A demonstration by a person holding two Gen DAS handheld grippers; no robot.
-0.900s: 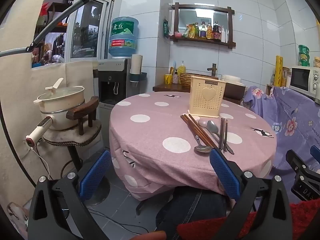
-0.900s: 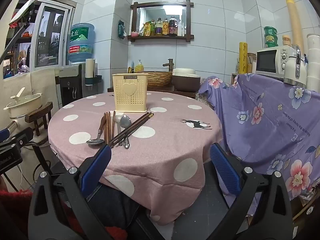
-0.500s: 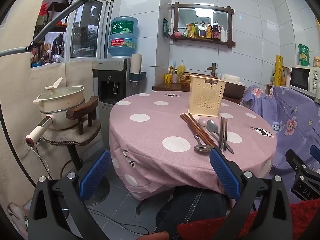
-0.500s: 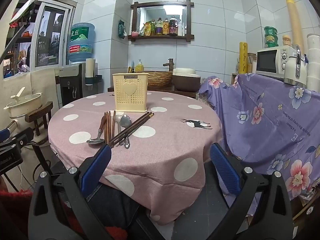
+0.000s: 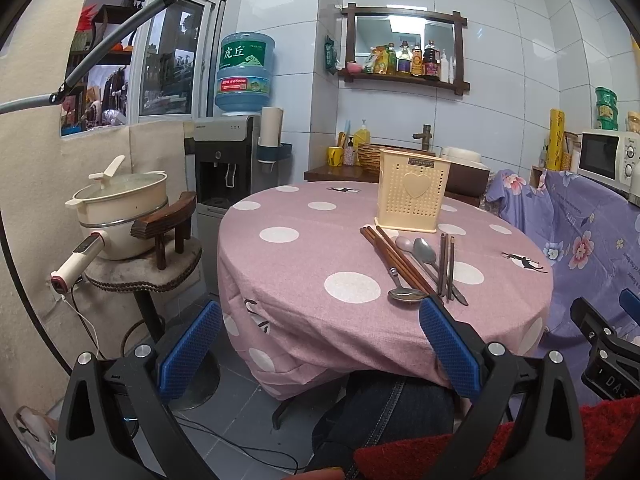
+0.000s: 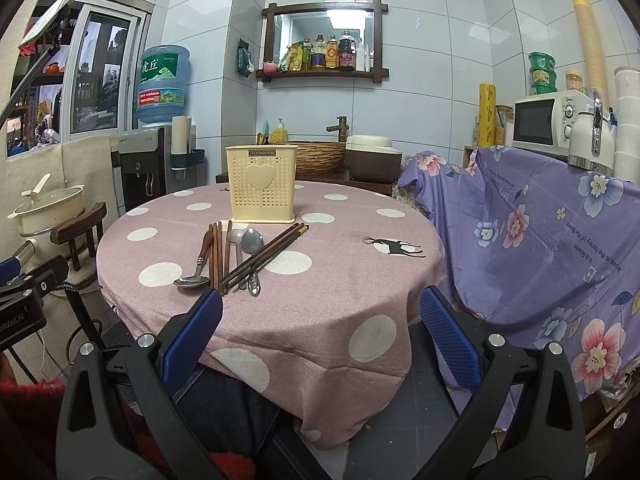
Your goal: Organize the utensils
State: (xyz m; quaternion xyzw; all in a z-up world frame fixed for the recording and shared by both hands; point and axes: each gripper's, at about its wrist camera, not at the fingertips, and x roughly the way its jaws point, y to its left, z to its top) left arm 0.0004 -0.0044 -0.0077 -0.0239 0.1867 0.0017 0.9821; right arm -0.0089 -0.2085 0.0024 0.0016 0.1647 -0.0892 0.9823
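Home kitchen: microwave, water dispenser, sauce bottles.

Both grippers idle, jaws wide apart.
L gripper & R gripper tilted slightly down, nothing btwn jaws, side by side.

Spoons and chopsticks lying loose before upright cream holder

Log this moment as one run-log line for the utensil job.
phase: start | left gripper: open, empty | right gripper: open, empty | utensils: loose on table | holder: upright behind them
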